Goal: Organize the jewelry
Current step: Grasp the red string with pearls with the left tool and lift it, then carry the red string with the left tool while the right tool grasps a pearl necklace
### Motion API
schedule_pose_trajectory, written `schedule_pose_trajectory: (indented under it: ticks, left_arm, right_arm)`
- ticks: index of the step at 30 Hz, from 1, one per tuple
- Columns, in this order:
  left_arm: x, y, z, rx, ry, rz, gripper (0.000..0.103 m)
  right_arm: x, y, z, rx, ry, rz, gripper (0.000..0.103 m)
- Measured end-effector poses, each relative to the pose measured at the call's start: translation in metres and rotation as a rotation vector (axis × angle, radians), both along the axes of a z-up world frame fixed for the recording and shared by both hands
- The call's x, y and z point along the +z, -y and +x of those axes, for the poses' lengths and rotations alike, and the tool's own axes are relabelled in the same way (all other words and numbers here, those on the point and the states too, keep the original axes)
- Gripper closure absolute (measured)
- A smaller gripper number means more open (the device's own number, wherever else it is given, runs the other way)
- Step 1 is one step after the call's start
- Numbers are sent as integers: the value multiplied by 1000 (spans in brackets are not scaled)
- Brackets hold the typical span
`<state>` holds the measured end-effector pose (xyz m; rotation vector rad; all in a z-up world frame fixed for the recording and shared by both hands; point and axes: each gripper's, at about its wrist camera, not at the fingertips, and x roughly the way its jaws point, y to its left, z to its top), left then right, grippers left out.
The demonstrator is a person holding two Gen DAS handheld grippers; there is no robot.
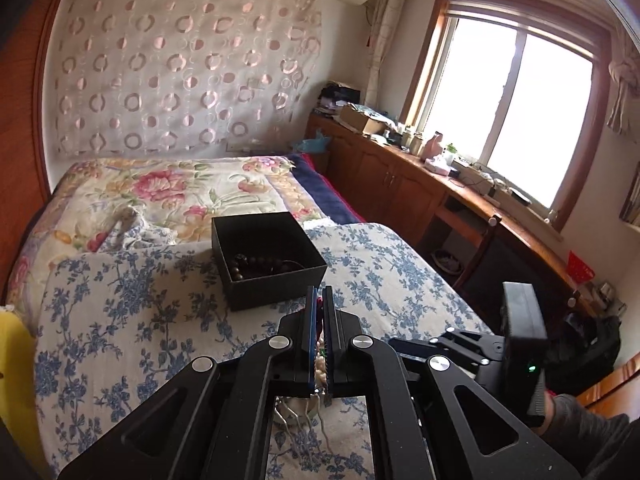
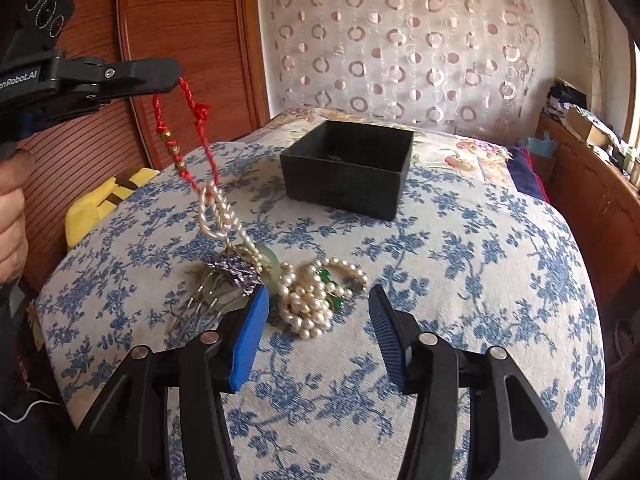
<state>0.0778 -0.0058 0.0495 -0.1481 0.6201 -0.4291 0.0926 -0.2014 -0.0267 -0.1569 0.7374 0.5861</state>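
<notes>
Red cord (image 2: pixel 188 120), braided, with small gold beads: lifted clear of the bed, pinched at its top by the left gripper (image 2: pixel 176 76), whose jaws are closed on it.

Soft, light and limp, I'd judge; it hangs in a loop, and its low end is snagged through a pearl strand (image 2: pixel 218 216) that trails down to the heap (image 2: pixel 316 300) of pearls, green beads and a jade ring on the blue-flowered quilt (image 2: pixel 480 280). Pearls look slippery and the strings fragile, so a hard pull may drag the whole tangle or snap something. Right gripper (image 2: pixel 318 320) hovers over the heap, jaws wide apart, holding nothing; best purchase seems the pearl strand just below the snag. Black box (image 2: pixel 348 176), open, sits beyond on the quilt, dark beads (image 1: pixel 256 266) already inside.
</notes>
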Motion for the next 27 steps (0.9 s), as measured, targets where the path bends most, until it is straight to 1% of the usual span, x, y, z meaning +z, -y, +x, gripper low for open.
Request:
schedule_pose_trajectory:
  ticks: [6,12,15,16,17,21,27]
  left_arm:
    - [18,2,-8,-4,51,26,101]
    - [32,-4,-14,17,96,29,101]
    - [30,-10,-13,32,95,32,101]
    - [28,-12,-13,37,90,31,101]
    - [25,-13,-12,40,85,29,101]
    - [16,-21,-12,55,69,20,101]
    - [5,-27,-10,65,52,20,101]
  right_arm:
    - [8,-14,1,35,4,44,49]
    - [13,-23,-1,53,20,30,49]
    - [10,-21,1,47,9,27,50]
    - [6,-20,3,45,-3,21,52]
    - [3,-19,4,44,-12,17,57]
    - [-8,-16,8,31,-34,-6,62]
    - [-16,-15,21,19,-60,-14,62]
